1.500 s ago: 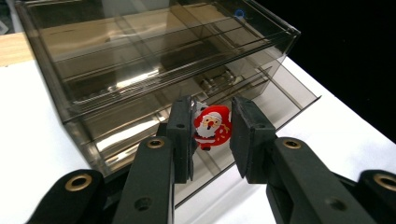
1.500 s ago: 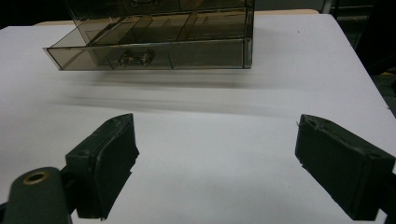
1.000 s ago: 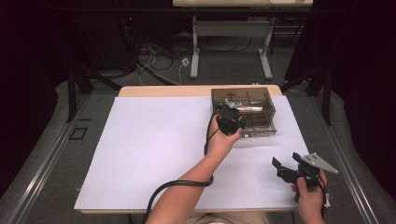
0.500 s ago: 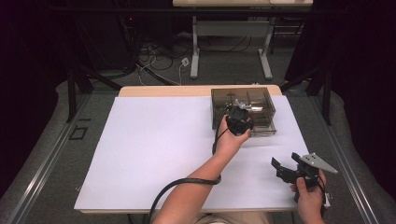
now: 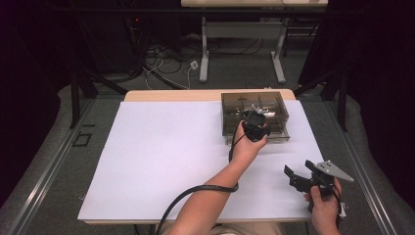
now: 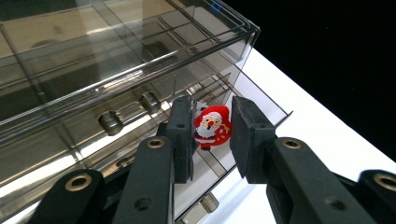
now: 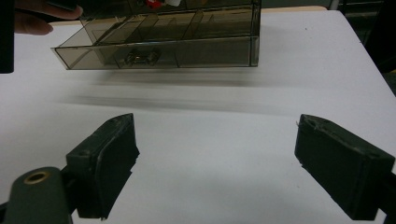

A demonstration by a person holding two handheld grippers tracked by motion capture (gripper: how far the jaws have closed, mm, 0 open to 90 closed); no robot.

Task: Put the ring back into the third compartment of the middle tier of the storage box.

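Scene: A person at a white tabletop (image 5: 161,161) works two hand-held tools over a smoky clear drawer box (image 5: 254,115) that sits at the tabletop's 1 o'clock corner.
Left tool (image 5: 254,126): Reaches into the box's pulled-out drawer (image 6: 261,100); its jaws stand a little apart, flanking a small Santa figure (image 6: 212,127).
Grip: Whether the jaws press the Santa or merely bracket it, I cannot tell; a thin gap seems to show at the 3 o'clock jaw.
Santa: Red and white, face toward the left gripper view's camera, over a drawer compartment just below the box's upper tiers with their round metal knobs (image 6: 111,122).
Right tool (image 5: 306,176): Held low at the tabletop's 5 o'clock, well apart from the box, jaws spread wide and empty, pointing toward 11 o'clock.
Drawer, from the right tool: Slid out toward the person, dividers visible (image 7: 154,46), a speck of red at its far edge near the left hand (image 7: 32,18).
Step in hand: Judged as the handling of the Santa at the drawer, either setting it into a compartment or lifting it out; the frames do not settle which.
Next move: If placing, it calls for lowering between the dividers and releasing cleanly. If taking, for a firm squeeze and a straight lift clear of the upper tier's lip. The idle right tool could then steady the box or push the drawer in.
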